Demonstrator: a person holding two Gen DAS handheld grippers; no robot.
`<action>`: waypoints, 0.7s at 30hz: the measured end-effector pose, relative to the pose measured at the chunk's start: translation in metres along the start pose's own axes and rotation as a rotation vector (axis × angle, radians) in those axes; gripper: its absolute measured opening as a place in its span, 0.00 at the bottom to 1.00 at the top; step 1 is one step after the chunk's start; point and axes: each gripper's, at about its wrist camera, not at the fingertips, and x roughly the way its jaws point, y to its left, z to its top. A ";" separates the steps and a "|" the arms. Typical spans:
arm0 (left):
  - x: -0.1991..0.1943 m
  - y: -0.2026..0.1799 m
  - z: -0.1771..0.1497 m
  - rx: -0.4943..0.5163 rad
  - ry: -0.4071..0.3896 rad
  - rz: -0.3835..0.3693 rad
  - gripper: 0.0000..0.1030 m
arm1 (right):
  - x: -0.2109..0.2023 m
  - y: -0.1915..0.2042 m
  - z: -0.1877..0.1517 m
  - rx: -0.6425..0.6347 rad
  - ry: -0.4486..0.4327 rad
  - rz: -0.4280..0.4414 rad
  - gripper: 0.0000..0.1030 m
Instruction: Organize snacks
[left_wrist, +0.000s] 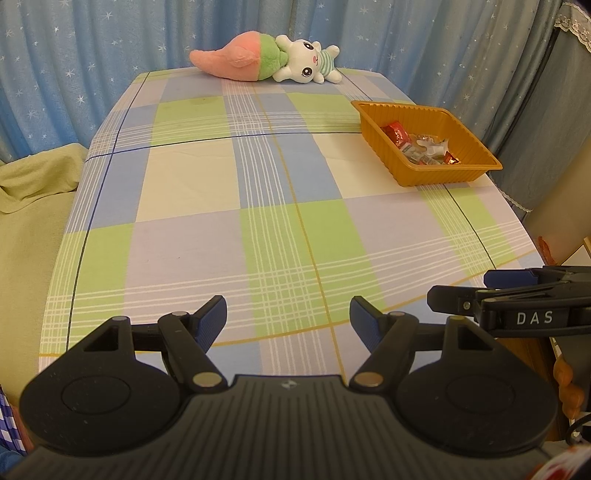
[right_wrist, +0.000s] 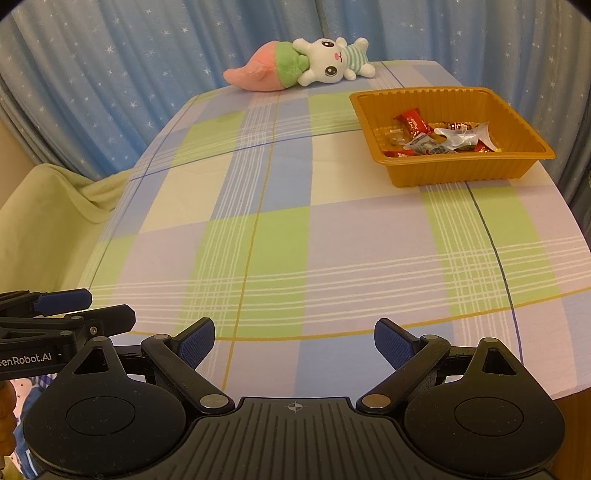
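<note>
Snacks gathered in the tray, sorting looking finished

Snacks (right_wrist: 439, 138) are all lying inside the orange tray (right_wrist: 458, 171), which is sitting on the checked desk (right_wrist: 280, 236), just in front of the plush rabbit (right_wrist: 332, 62) and its pink plush carrot (right_wrist: 266, 70). No loose wrapper is showing anywhere on the cloth outside the tray, so the gathering is looking done, as far as these views reach. The left gripper (left_wrist: 288, 317) and right gripper (right_wrist: 294, 341) are both hovering well short of the tray, released and holding nothing.
</note>
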 end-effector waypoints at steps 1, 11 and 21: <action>0.000 0.000 0.000 0.000 0.000 0.000 0.70 | 0.000 0.000 0.000 0.000 0.000 0.000 0.90; -0.002 0.001 -0.001 0.000 -0.003 0.001 0.70 | 0.000 0.002 0.000 -0.002 -0.004 -0.001 0.90; -0.001 -0.001 -0.001 -0.013 0.000 0.009 0.70 | 0.001 0.000 0.000 -0.001 -0.001 0.009 0.90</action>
